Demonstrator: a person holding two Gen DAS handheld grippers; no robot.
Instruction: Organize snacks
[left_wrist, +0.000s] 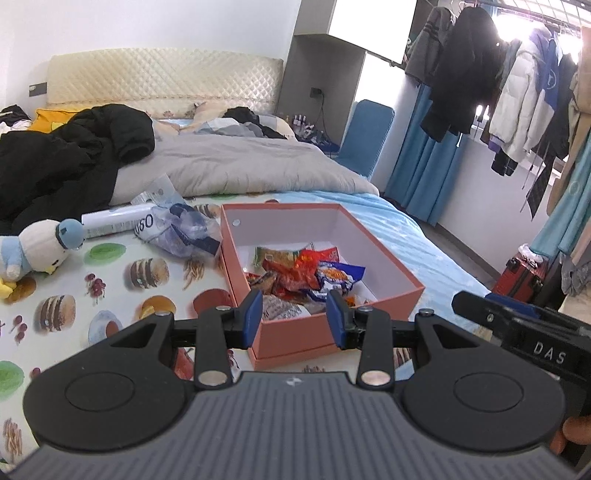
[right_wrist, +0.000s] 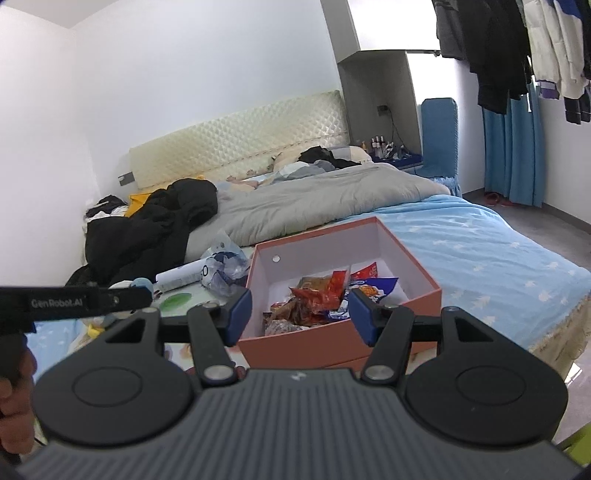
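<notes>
A salmon-pink box (left_wrist: 388, 258) (right_wrist: 413, 254) lies open on the bed, holding several snack packets (left_wrist: 306, 275) (right_wrist: 321, 295) in red, orange and blue wrappers. My left gripper (left_wrist: 294, 317) hovers before the box's near corner, open, nothing between its blue pads. My right gripper (right_wrist: 300, 314) hangs in front of the box's near wall, open wider and empty. Left of the box lie a crumpled clear and blue bag (left_wrist: 181, 230) (right_wrist: 223, 271) and a white tube (left_wrist: 114, 219) (right_wrist: 179, 277).
A plush toy (left_wrist: 35, 247) rests at the left on the food-print sheet (left_wrist: 110, 295). A grey duvet (left_wrist: 236, 166) and black jacket (left_wrist: 62, 162) cover the far bed. A red suitcase (left_wrist: 521, 277), blue chair (left_wrist: 365, 136) and hanging clothes (left_wrist: 517, 92) stand right. The other gripper's body (left_wrist: 524, 332) juts in.
</notes>
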